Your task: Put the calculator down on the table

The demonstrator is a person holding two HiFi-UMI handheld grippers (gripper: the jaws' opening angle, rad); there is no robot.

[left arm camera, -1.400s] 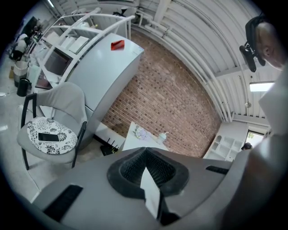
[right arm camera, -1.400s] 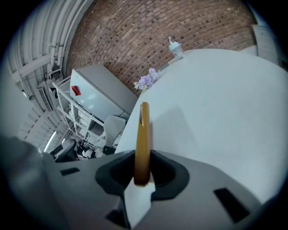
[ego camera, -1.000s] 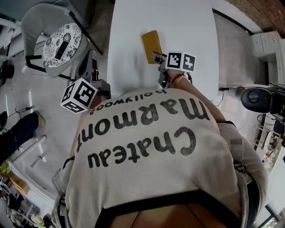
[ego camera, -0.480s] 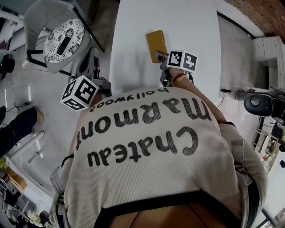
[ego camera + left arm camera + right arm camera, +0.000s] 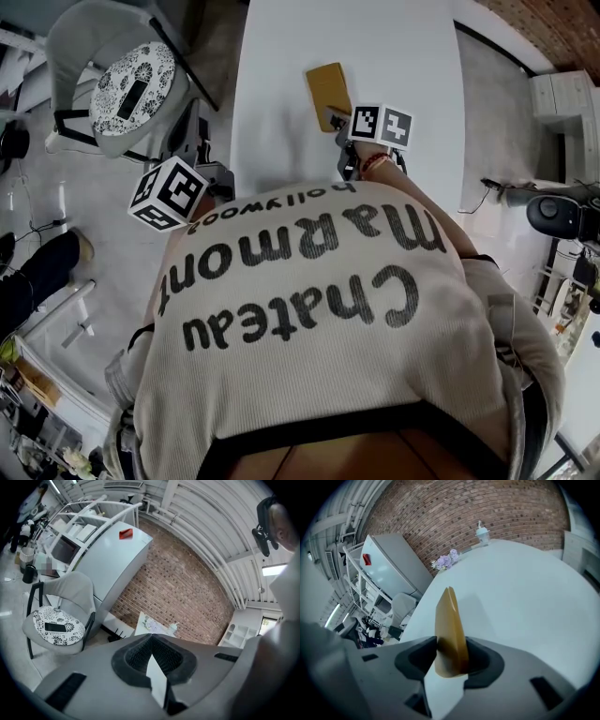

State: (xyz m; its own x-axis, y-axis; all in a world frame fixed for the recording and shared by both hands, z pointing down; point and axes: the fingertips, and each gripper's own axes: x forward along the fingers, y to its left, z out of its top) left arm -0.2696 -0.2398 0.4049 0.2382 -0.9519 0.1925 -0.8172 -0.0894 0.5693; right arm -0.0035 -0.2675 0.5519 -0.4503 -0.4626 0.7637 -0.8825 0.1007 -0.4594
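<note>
The white worktop [image 5: 394,56] is bare from the calculator towards 12 o'clock. In the right gripper view purple flowers [image 5: 446,560] stand at its far edge. The ochre calculator [image 5: 327,86] lies at about 12 o'clock from the person, well in from both long edges. Open floor runs along the worktop's 9 o'clock edge, where a grey chair [image 5: 84,37] carries a dark phone [image 5: 129,98] on its patterned cushion.

The person's shirt [image 5: 309,309] reads "Chateau Marmont hollywood"; no print on the calculator can be made out.

The right tool [image 5: 335,119] slants down towards 12 o'clock. Its jaws are spread and have just been opening, with the calculator's near end between the pads. The left tool [image 5: 150,637] is held off the worktop at 9 o'clock, nearly level, jaws pressed together on nothing.
</note>
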